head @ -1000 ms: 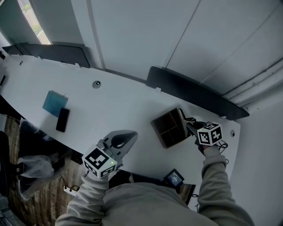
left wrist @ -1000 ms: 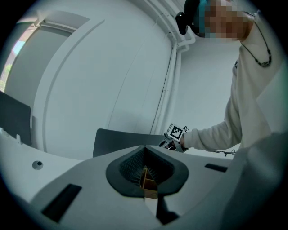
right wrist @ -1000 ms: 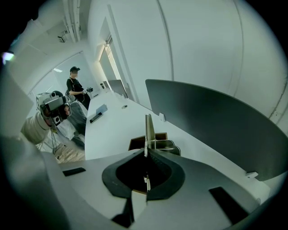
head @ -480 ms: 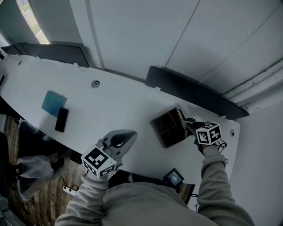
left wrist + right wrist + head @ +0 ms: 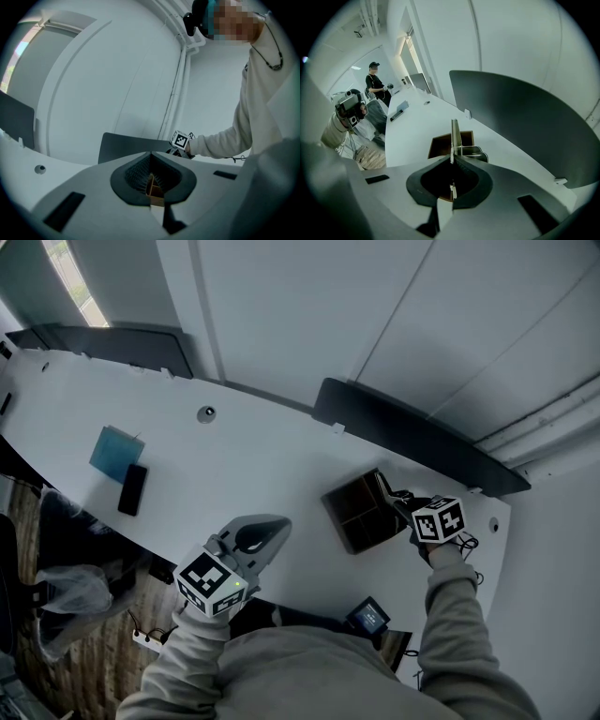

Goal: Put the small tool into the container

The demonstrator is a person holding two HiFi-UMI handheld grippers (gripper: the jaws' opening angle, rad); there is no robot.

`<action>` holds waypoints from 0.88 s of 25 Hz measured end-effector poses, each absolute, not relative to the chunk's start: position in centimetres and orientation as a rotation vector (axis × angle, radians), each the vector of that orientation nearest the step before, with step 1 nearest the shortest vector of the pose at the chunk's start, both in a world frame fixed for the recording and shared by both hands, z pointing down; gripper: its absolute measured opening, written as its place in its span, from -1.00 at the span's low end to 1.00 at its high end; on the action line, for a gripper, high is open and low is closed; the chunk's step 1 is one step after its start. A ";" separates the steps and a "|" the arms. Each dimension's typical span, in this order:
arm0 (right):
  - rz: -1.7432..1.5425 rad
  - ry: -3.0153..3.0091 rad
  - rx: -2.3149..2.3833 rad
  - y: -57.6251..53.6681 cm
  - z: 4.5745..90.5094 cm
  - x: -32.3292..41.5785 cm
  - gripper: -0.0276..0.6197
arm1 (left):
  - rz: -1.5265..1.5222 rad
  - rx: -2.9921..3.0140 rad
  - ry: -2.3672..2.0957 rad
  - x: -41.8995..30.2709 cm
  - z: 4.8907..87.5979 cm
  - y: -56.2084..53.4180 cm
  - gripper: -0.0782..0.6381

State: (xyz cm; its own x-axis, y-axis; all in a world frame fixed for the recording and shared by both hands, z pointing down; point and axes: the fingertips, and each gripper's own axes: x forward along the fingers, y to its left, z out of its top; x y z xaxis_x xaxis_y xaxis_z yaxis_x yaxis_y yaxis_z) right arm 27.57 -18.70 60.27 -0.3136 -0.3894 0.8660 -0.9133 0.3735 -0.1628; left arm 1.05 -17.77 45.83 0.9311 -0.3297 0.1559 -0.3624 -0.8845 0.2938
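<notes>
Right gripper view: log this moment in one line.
right gripper: shut on small tool | small tool: above container, not released | left gripper: shut, empty

1. The right gripper (image 5: 394, 502) has its fingers over the brown container (image 5: 354, 513) at its right edge; a small tool (image 5: 380, 480) pokes beyond their tips.
2. The left gripper (image 5: 278, 524) has its fingers over the white table (image 5: 234, 465), well apart from the container.
</notes>
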 end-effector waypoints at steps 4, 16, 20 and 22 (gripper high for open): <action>0.892 -1.834 1.125 -18.8 61.7 28.1 -0.85 | 0.146 2.763 -0.525 0.6 46.0 -17.7 -0.78; 0.956 -1.703 1.104 -20.1 65.9 28.6 -0.85 | 0.149 2.745 -0.562 -0.9 46.0 -17.9 -0.78; 0.949 -1.674 1.085 -19.9 67.1 28.6 -0.85 | 0.164 2.745 -0.574 -1.5 46.2 -17.9 -0.78; 0.962 -1.679 1.075 -19.9 67.6 28.4 -0.85 | 0.173 2.744 -0.579 -1.7 46.3 -18.1 -0.78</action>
